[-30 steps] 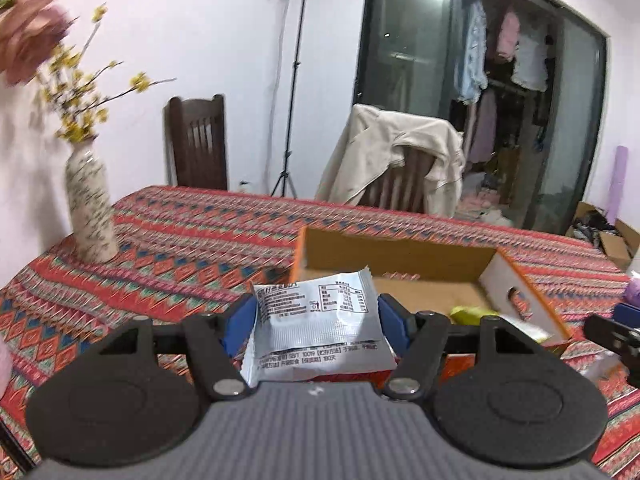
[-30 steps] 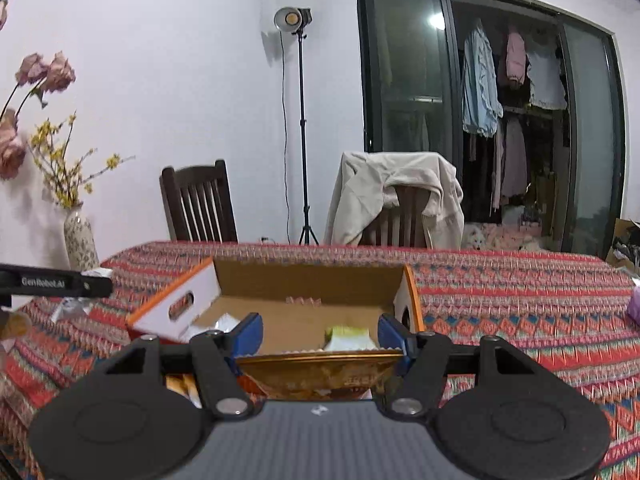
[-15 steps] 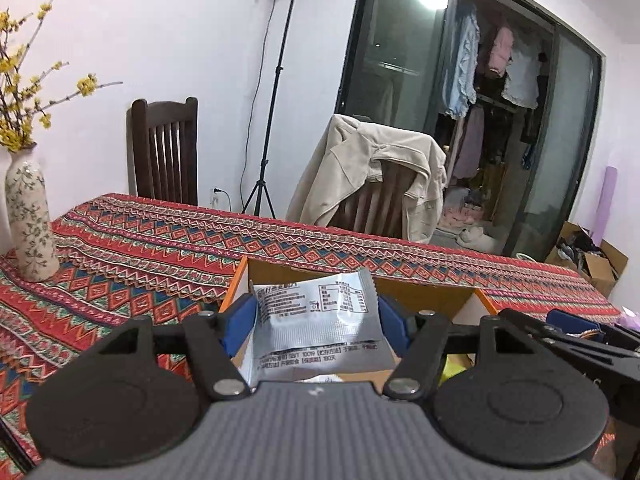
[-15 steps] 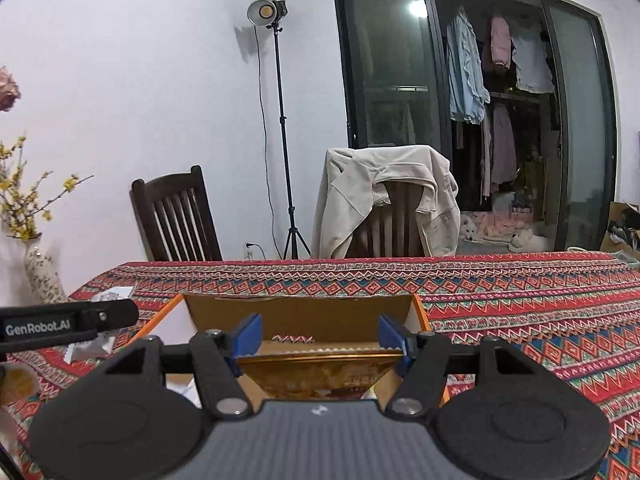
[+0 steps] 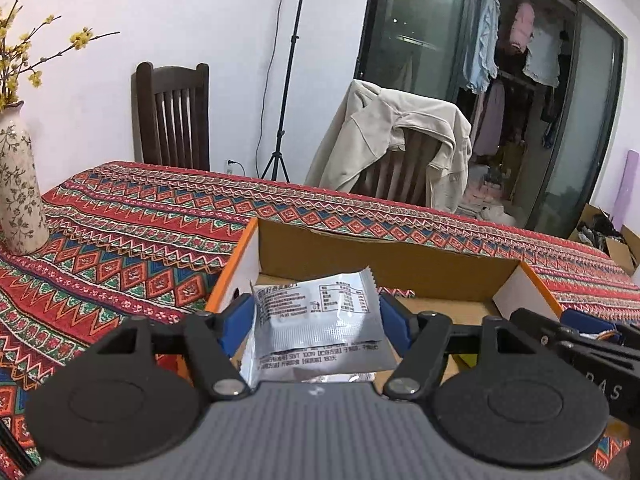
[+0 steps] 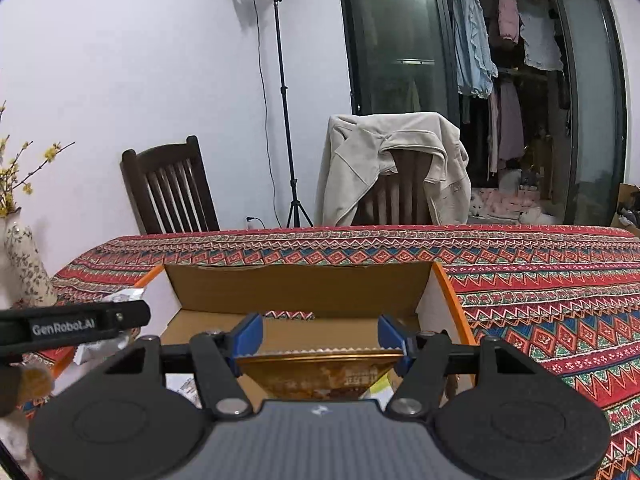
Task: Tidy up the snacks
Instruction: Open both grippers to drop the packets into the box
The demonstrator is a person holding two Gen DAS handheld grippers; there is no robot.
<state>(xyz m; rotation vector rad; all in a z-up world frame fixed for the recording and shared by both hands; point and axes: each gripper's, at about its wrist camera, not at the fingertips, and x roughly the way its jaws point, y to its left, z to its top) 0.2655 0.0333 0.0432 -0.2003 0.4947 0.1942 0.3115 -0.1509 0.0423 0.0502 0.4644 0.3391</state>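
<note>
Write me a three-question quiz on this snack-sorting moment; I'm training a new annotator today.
1. True or false: the right tool grips a golden packet.
2. What lies between the left tool's opening fingers?
A. silver packet
B. vase
C. jacket
3. Fill in: both tools are over the open cardboard ____.

Key: 1 true; 2 A; 3 box.

Silver packet [image 5: 316,320] and golden packet [image 6: 318,372] over open box [image 6: 300,292].
</note>
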